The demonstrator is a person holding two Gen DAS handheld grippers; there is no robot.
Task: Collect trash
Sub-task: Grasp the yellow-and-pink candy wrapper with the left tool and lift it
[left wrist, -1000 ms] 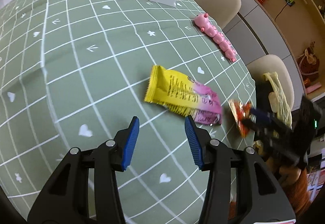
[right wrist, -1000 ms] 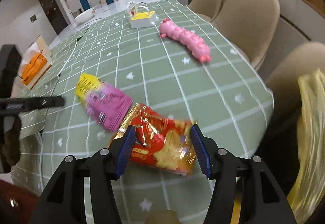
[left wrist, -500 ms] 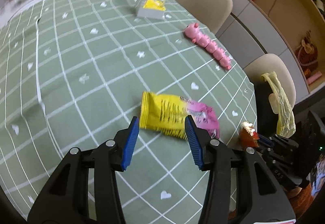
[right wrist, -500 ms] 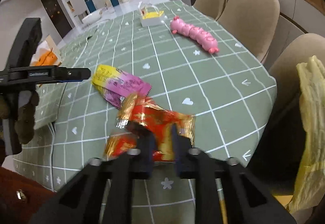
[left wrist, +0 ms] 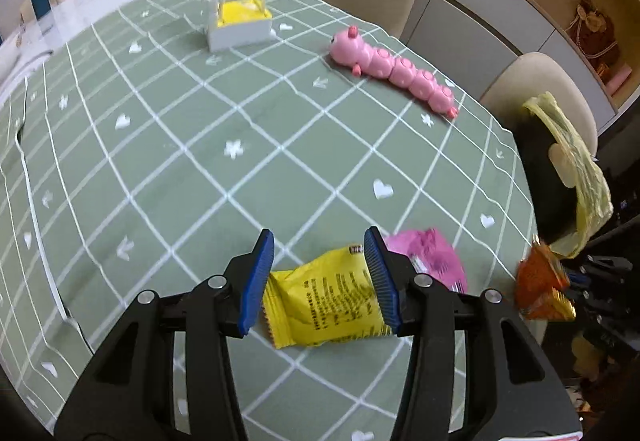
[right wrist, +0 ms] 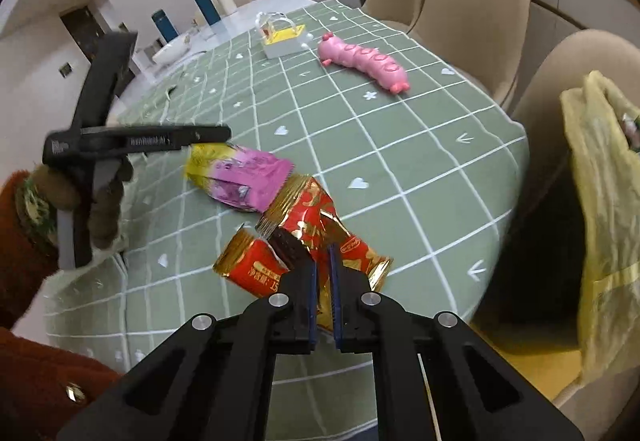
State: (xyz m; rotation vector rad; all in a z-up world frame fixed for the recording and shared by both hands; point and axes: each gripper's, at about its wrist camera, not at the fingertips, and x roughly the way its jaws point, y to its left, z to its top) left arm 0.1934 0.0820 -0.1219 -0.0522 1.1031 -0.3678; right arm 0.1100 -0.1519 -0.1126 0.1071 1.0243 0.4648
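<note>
Over the near part of the green checked tablecloth [left wrist: 168, 161], the left gripper [left wrist: 320, 281] hangs with its blue pads spread, clamping nothing; the yellow-and-pink wrapper [left wrist: 332, 305] lies flat on the cloth below and between them, likely lined up so the pads can close across its narrow width. Open cloth stretches ahead and to the left of it, so I judge there is room to come down without bumping anything. Further right, near the table's rounded edge, the right gripper [right wrist: 324, 273] has just been closing and now pinches the crumpled red-and-gold wrapper [right wrist: 320, 225], lifted off the cloth. Beyond the edge a yellow plastic bag [right wrist: 600, 177] hangs over a beige chair [right wrist: 568, 81], probably the drop spot. The pink caterpillar toy [left wrist: 394, 71] and white basket [left wrist: 240, 29] sit well away, out of both paths.
</note>
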